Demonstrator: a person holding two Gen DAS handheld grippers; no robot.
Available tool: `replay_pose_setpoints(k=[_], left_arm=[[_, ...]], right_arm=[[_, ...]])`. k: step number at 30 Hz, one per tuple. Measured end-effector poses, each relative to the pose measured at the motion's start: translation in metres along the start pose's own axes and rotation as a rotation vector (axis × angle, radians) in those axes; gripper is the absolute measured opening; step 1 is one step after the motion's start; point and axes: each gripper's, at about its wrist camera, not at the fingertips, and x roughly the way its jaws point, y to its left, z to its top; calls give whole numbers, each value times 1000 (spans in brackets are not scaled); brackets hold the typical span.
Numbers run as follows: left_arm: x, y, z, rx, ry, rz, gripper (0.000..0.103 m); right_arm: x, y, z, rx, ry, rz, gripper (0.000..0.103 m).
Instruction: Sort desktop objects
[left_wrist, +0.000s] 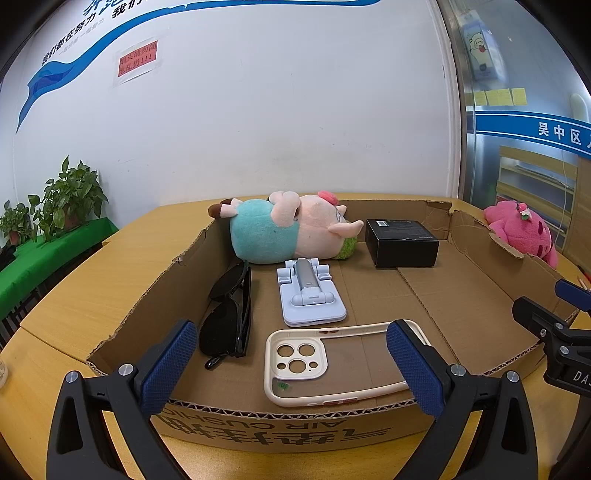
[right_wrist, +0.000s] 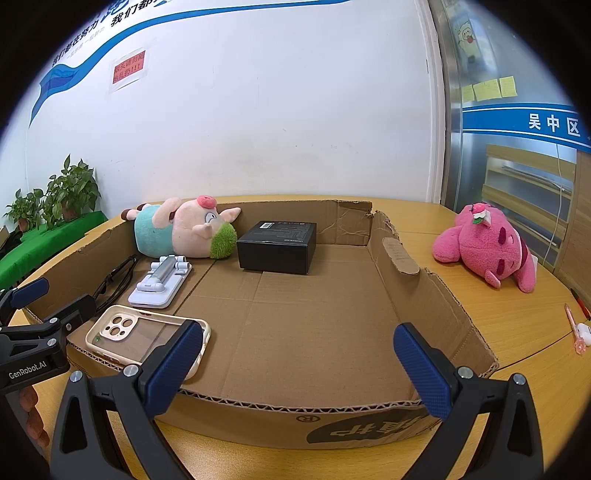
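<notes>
Left wrist view: the left gripper (left_wrist: 291, 365) hovers at the near wall of the cardboard tray (left_wrist: 480, 295), fingers spread wide and empty, framing the phone case (left_wrist: 332, 363) lying flat inside; sunglasses (left_wrist: 231, 314), phone stand (left_wrist: 310, 295), pig plush (left_wrist: 288, 229) and black box (left_wrist: 402, 242) are already gathered there; the right gripper (right_wrist: 299, 363), equally wide and empty, faces the tray's bare half, likely kept free for the pink plush (right_wrist: 487, 247) and pens (right_wrist: 574, 326) lying out on the tabletop (right_wrist: 517, 314).

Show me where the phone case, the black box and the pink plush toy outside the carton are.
phone case (left_wrist: 295, 356), left wrist view, on the cream camera-cutout corner.
black box (right_wrist: 277, 254), right wrist view, on its front face.
pink plush toy (right_wrist: 480, 254), right wrist view, on its furry body.
</notes>
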Motion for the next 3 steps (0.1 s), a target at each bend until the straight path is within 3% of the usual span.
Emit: replay_pose_setpoints(k=[3], left_arm=[[1,0,0,0,1,-1,103]], right_arm=[[0,0,0,0,0,-1,103]])
